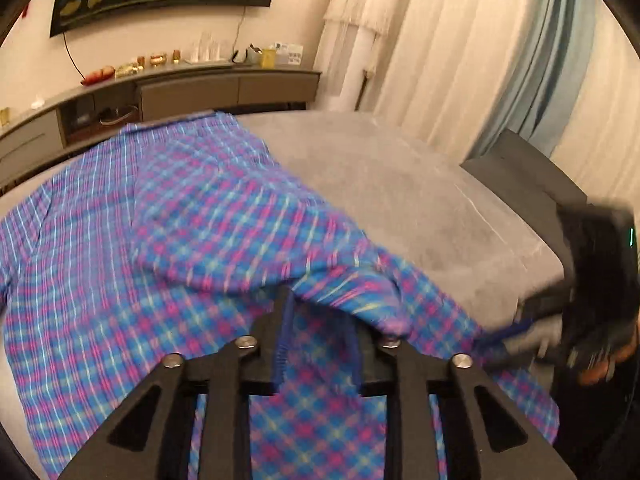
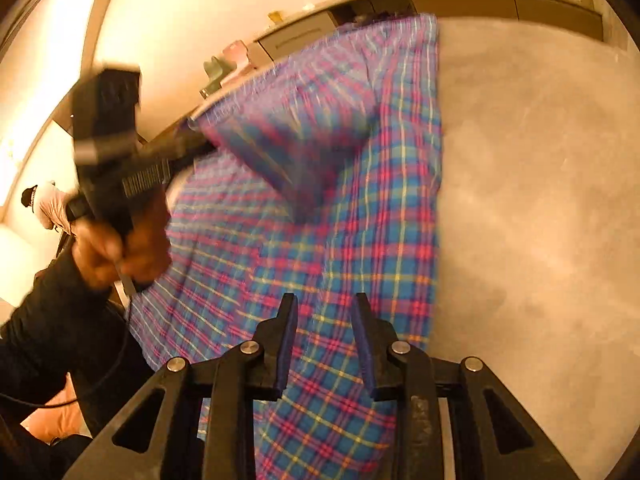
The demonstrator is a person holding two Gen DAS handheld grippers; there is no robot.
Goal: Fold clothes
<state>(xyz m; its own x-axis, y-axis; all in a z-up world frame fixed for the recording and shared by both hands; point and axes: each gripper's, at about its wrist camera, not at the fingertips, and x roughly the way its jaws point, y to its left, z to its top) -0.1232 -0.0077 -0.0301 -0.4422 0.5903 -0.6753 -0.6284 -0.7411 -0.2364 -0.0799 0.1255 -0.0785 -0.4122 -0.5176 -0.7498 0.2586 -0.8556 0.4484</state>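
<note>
A blue, pink and yellow plaid shirt (image 1: 120, 240) lies spread on a grey surface (image 1: 400, 184). One fold of it is raised and draped over the right finger of my left gripper (image 1: 320, 312), whose jaws stand apart. In the right wrist view the left gripper (image 2: 192, 138) is blurred at the lifted flap of the shirt (image 2: 360, 220), held by a hand (image 2: 120, 248). My right gripper (image 2: 324, 308) hovers open over the shirt's near part, with nothing between its pads. From the left wrist view the right gripper (image 1: 494, 342) is a blur at the shirt's right edge.
Bare grey surface (image 2: 540, 200) stretches to the right of the shirt. A long sideboard (image 1: 200, 88) with small items runs along the far wall. Pale curtains (image 1: 480, 60) hang at the right, with a dark block (image 1: 520, 172) below them.
</note>
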